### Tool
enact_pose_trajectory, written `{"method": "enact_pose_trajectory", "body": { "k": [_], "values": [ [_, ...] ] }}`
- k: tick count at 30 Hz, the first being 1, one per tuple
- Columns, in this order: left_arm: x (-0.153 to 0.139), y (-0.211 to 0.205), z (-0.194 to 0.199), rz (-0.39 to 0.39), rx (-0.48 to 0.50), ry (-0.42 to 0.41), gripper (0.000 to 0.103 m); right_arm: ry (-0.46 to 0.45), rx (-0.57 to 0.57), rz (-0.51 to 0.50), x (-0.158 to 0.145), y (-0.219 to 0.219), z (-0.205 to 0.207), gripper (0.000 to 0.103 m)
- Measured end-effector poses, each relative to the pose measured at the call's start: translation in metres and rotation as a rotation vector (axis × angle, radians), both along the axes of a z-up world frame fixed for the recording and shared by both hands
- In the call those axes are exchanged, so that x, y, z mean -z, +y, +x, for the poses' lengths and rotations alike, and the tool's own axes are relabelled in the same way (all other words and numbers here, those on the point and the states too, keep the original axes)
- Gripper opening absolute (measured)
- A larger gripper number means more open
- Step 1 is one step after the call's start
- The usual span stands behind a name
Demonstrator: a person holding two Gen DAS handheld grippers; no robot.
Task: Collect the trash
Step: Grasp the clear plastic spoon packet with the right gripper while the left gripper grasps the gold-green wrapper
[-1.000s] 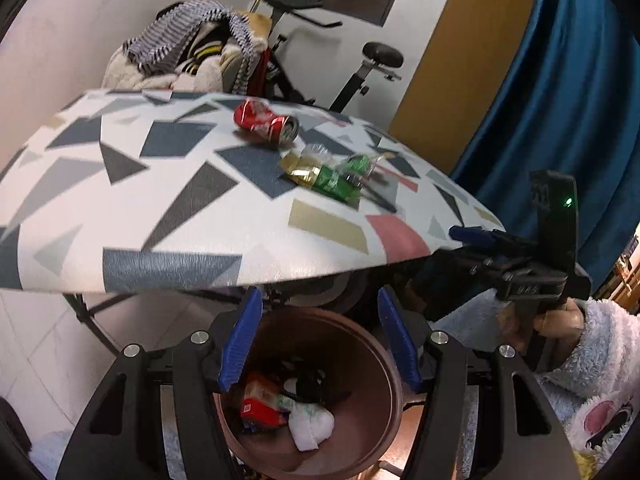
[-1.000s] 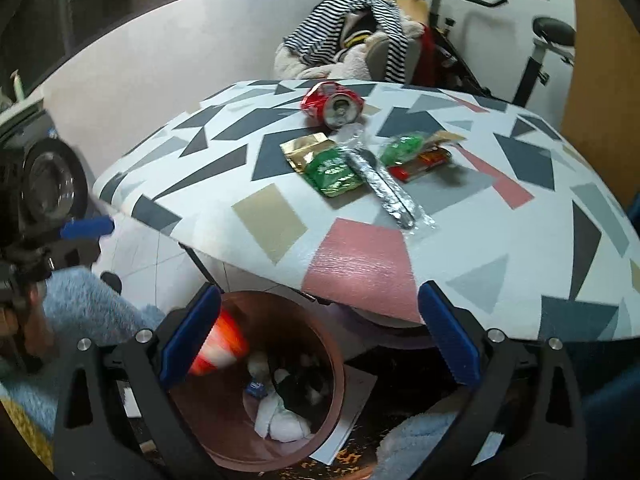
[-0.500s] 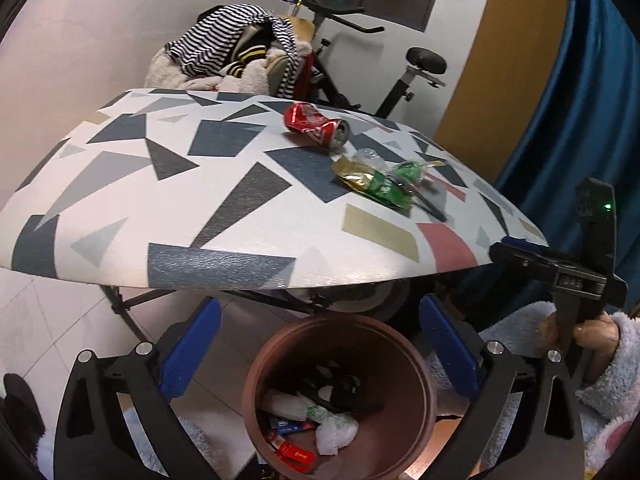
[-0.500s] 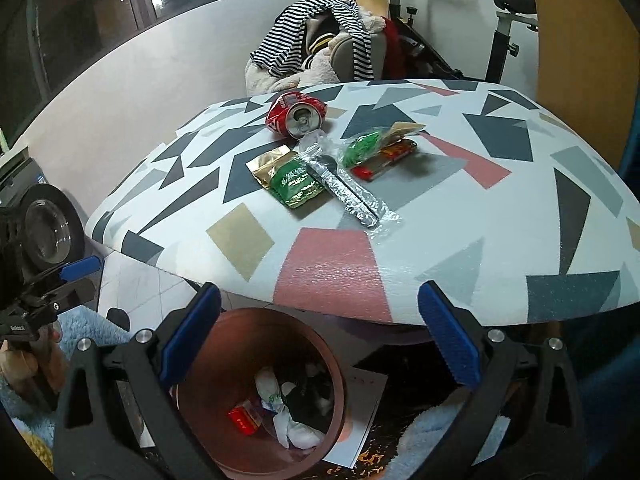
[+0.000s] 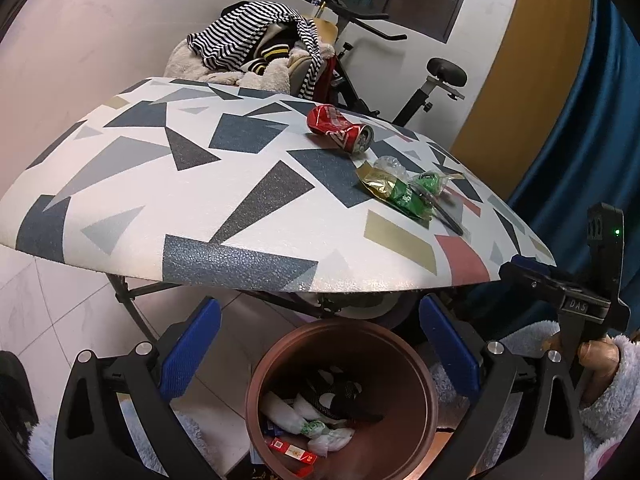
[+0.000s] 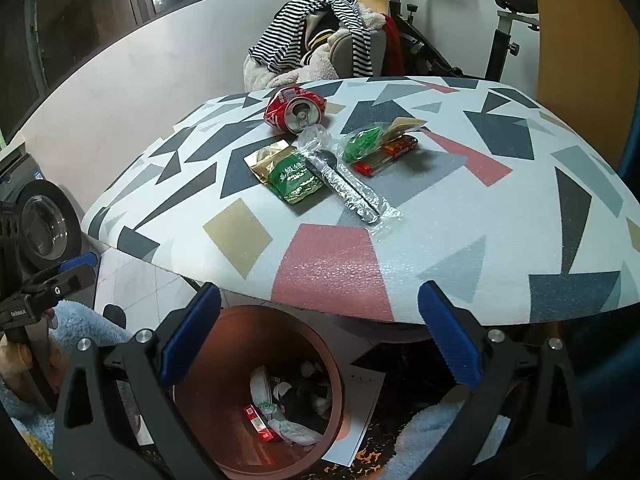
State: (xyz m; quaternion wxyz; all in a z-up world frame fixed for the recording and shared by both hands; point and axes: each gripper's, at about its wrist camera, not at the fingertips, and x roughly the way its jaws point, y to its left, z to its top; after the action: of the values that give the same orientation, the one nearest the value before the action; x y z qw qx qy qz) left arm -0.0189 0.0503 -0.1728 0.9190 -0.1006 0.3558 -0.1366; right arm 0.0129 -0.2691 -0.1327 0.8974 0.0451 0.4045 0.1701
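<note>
A brown bin (image 5: 340,400) (image 6: 256,392) stands on the floor under the table's near edge, with a red packet (image 5: 292,451) (image 6: 258,424) and white wrappers inside. My left gripper (image 5: 320,344) hangs open and empty above it. My right gripper (image 6: 320,328) is also open and empty, over the bin's right side. On the patterned table (image 5: 160,184) (image 6: 500,220) lie a crushed red can (image 5: 340,128) (image 6: 296,110), a green and gold packet (image 5: 396,190) (image 6: 288,176), a plastic-wrapped spoon (image 6: 344,184), a green wrapper (image 6: 360,144) and a red packet (image 6: 384,156).
A chair piled with striped and fleecy clothes (image 5: 256,52) (image 6: 320,40) and an exercise bike (image 5: 424,80) (image 6: 504,28) stand behind the table. A blue curtain (image 5: 580,140) hangs on the right. A white sheet (image 6: 360,416) lies on the floor beside the bin.
My left gripper's jaws have spread wide, and the red packet that was between them now lies in the bin. Both views have tilted up a little toward the table.
</note>
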Motion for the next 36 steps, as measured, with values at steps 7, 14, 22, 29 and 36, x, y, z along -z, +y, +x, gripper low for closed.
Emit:
{"method": "enact_pose_trajectory", "body": {
  "k": [7,14,22,29,36],
  "values": [
    [-0.003,0.002,-0.002,0.007,-0.022,-0.027,0.097,0.006,0.010,0.025,0.004,-0.001,0.004,0.097],
    [-0.026,0.000,0.007,0.022,0.000,-0.105,0.097,-0.038,0.018,0.077,-0.004,-0.012,0.015,0.097],
    [-0.043,-0.005,0.046,0.037,0.021,-0.100,0.097,0.008,0.009,-0.067,-0.012,-0.010,0.070,0.097],
    [-0.042,-0.010,0.083,0.026,0.035,-0.045,0.097,0.052,-0.062,-0.116,0.004,0.001,0.115,0.086],
    [-0.035,-0.025,0.109,0.036,0.073,-0.006,0.097,0.092,-0.166,-0.106,0.020,0.011,0.131,0.057]
  ]
}}
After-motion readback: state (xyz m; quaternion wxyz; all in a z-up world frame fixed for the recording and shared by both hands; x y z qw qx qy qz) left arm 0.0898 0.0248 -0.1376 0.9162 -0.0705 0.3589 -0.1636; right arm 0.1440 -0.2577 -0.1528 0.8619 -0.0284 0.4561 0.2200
